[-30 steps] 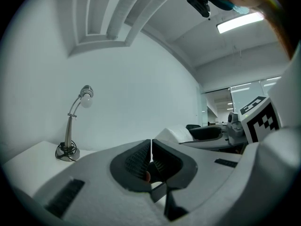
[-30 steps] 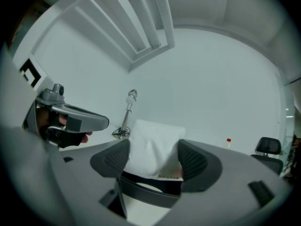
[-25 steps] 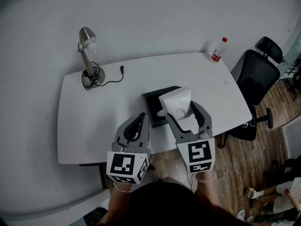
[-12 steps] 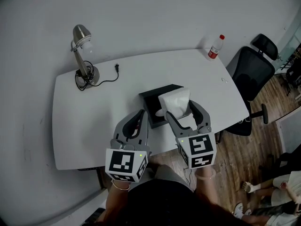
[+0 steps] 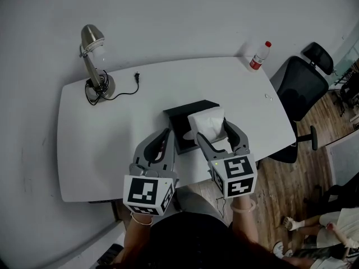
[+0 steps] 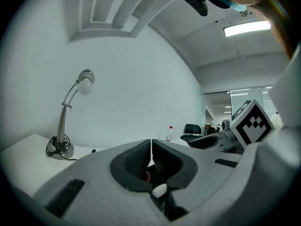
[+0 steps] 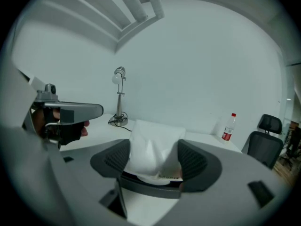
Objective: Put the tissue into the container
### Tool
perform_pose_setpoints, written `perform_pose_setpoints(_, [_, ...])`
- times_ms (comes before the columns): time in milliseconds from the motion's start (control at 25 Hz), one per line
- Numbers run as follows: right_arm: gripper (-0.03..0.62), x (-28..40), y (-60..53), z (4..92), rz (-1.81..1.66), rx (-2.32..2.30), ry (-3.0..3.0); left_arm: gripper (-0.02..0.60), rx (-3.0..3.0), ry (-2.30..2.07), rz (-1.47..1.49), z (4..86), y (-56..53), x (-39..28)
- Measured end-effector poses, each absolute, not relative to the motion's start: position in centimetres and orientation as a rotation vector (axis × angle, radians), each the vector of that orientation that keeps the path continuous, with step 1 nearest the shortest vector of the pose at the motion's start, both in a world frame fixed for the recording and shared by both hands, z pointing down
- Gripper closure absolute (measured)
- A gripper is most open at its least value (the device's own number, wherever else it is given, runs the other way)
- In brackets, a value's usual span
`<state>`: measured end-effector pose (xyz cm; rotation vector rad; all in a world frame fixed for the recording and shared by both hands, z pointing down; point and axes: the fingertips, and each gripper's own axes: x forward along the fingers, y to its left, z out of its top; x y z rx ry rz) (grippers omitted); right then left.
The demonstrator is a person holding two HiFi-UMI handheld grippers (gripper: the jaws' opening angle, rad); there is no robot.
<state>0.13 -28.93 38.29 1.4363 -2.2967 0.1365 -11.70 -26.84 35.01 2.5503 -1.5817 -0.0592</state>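
The left gripper (image 5: 166,133) and right gripper (image 5: 212,131) are grey, with black ribbed pads (image 7: 113,159) and black-and-white marker cubes (image 5: 147,194); the person's top (image 5: 185,242) is dark.

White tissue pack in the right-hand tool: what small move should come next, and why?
Probably ease the right gripper straight down a little. Its fingers are shut on the soft white tissue pack, which sits over the black rectangular container, seemingly not yet resting inside. The left gripper is shut, empty, and beside the container.
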Motion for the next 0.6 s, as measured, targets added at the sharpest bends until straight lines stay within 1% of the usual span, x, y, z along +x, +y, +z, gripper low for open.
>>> perform_pose_setpoints(600, [0.255, 0.0, -31.4, 42.0, 0.279, 1.333, -2.249, 0.552, 2.5, -1.585, -0.039, 36.7, -29.5, -11.1])
